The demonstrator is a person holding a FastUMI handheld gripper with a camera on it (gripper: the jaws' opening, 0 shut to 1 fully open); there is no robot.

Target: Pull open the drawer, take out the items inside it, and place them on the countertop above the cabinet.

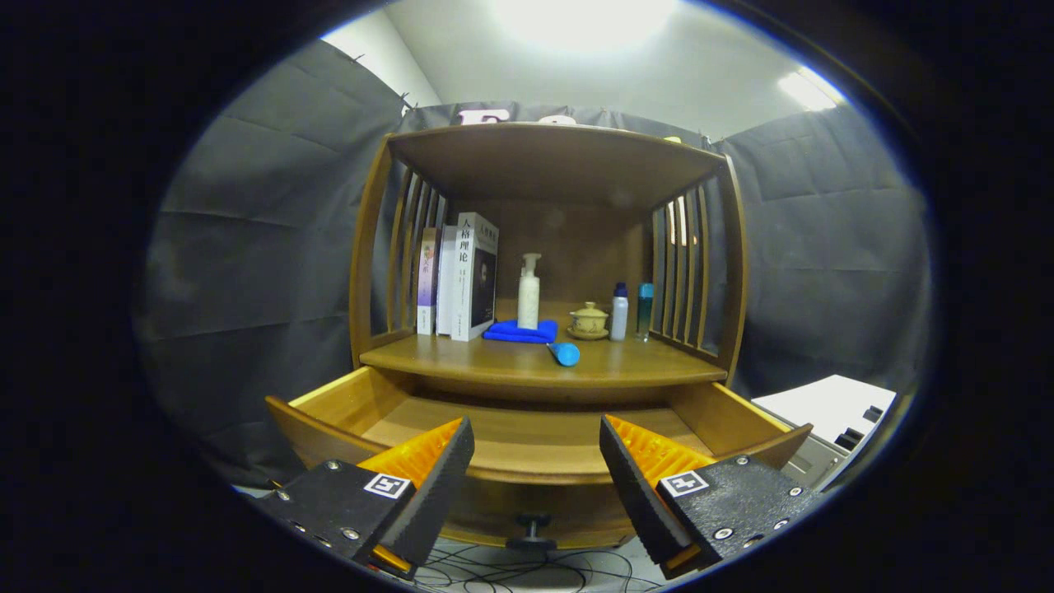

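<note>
Drawer standing open, jaws released

The gripper (536, 449) is hovering with jaws spread wide and holding nothing, the pulled-out drawer (527, 441) lying just ahead of and between them; beyond, a blue cylinder (565, 353) is lying on the bench (494, 362) near a blue cloth (520, 332).

Books (457, 276) are standing left on the countertop (527, 366), bottles (630, 311) right, the open drawer (527, 436) lying below.

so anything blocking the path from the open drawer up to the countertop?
Nothing visible does. The open wooden drawer sits pulled out below the wooden countertop, whose front edge is free. The tool hangs open over the drawer. A blue cylinder lies mid-counter.
</note>
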